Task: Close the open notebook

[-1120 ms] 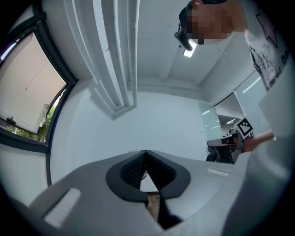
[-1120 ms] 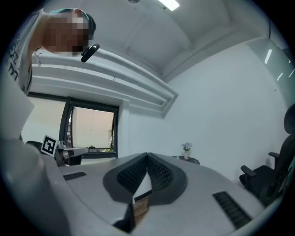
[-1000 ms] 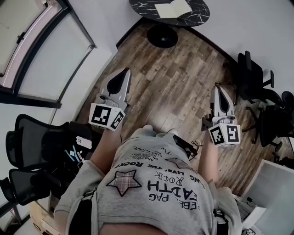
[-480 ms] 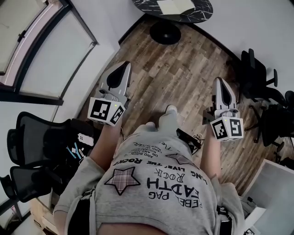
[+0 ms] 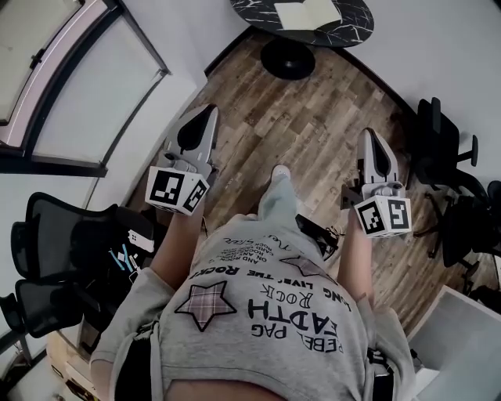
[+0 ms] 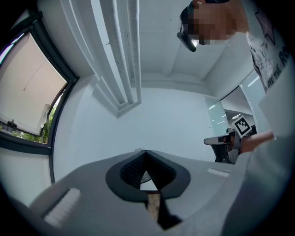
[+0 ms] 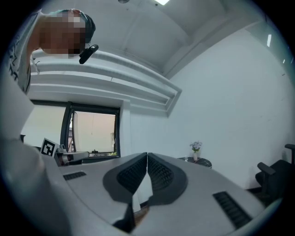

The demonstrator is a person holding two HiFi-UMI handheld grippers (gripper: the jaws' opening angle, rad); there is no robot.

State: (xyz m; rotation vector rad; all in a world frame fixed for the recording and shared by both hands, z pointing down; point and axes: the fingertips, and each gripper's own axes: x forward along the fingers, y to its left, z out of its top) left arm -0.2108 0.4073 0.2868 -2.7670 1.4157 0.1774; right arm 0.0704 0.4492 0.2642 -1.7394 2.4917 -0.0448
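Both the left gripper (image 5: 205,111) and right gripper (image 5: 368,135) held jaws clenched empty, well apart from the open notebook (image 5: 307,14) on the far surface (image 5: 356,23); arriving clenched, they could shove it off.

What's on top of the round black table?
An open notebook lies flat on the table, pale pages facing up. The table's far edge runs out of the head view, so anything standing there cannot be seen.
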